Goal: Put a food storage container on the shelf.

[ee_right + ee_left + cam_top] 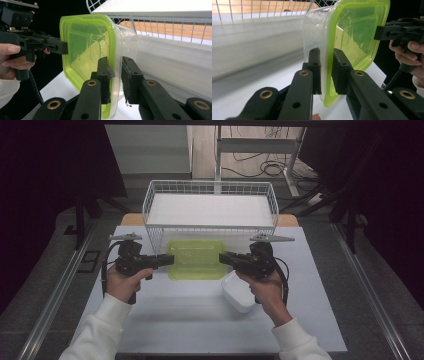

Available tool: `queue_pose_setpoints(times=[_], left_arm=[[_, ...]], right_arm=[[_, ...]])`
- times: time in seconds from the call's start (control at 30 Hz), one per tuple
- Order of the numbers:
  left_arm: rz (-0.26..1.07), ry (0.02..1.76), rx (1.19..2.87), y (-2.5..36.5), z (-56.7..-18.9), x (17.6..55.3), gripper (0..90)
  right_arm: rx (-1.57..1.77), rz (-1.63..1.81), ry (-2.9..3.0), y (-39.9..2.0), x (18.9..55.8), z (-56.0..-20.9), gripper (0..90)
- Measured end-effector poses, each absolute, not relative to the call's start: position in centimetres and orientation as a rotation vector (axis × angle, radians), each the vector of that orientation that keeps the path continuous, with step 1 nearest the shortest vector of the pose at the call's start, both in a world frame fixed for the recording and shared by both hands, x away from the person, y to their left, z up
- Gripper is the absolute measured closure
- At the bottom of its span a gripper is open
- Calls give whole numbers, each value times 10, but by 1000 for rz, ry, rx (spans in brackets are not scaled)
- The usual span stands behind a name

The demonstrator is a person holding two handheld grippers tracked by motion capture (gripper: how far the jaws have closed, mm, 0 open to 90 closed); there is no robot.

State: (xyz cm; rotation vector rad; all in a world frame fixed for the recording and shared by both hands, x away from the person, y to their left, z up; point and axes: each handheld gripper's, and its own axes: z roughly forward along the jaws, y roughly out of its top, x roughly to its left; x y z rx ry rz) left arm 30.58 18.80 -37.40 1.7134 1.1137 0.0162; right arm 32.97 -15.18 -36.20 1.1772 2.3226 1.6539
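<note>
A clear plastic container with a lime-green lid (196, 257) hangs level above the white table (190, 320), just in front of the wire basket. My left gripper (170, 260) is shut on its left rim and my right gripper (222, 257) on its right rim. In the left gripper view the left gripper (326, 51) has one pad on each side of the lidded container's (354, 32) edge, with the right gripper (384, 31) at the far edge. In the right gripper view the right gripper (115, 60) clamps the container's (85, 42) rim in the same way, opposite the left gripper (62, 47).
A white open tub (240, 292) sits on the table under my right hand. A white wire basket (210, 182) with a white lining stands at the back of the table. Dark floor and metal rails flank the table.
</note>
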Motion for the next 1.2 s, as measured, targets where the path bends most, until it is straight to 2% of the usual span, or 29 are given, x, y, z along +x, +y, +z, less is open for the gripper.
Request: queue_pose_setpoints(times=[0.5,1.2], left_arm=[[24,1085,1712,185,-347,332,793],[24,1090,1691,183,-332,367,795]], right_arm=[[1158,1694,2296,-159,351,-338,763],[1162,1751,2272,-163,384,-324,764]])
